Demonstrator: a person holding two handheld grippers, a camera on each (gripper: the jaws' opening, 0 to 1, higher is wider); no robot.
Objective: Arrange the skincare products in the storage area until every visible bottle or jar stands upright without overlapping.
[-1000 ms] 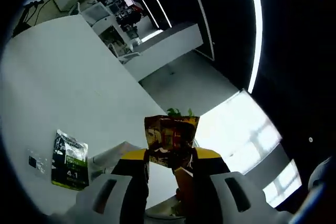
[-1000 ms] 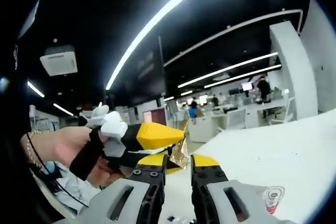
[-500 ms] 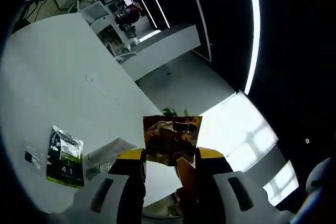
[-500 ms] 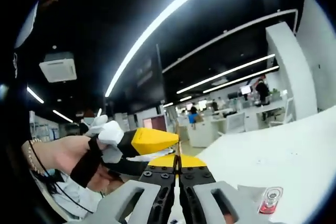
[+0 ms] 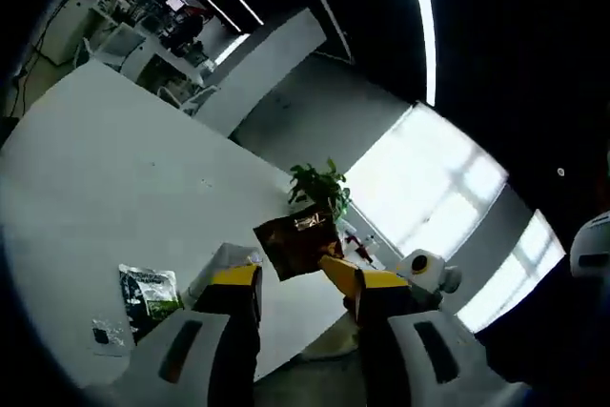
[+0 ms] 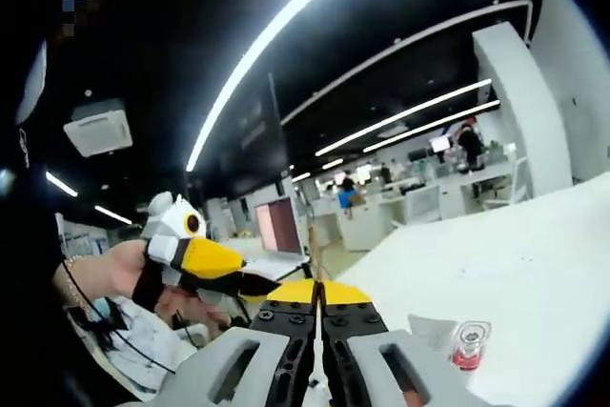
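Office lighting and a white surface (image 5: 114, 188) form the backdrop. A crinkled brown foil sachet (image 5: 297, 243) is pinched aloft by the closed right gripper (image 6: 319, 295); the left gripper (image 5: 303, 283) is spread open. A green-black packet (image 5: 148, 291) lies flat near the surface's edge, so arranging seems largely unfinished.

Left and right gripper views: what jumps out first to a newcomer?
In the left gripper view, a crinkled brown foil sachet hangs in the air ahead of the left gripper, whose jaws stand apart. In the right gripper view, the right gripper is shut on the sachet's thin edge. A green-and-black packet lies on the white table.
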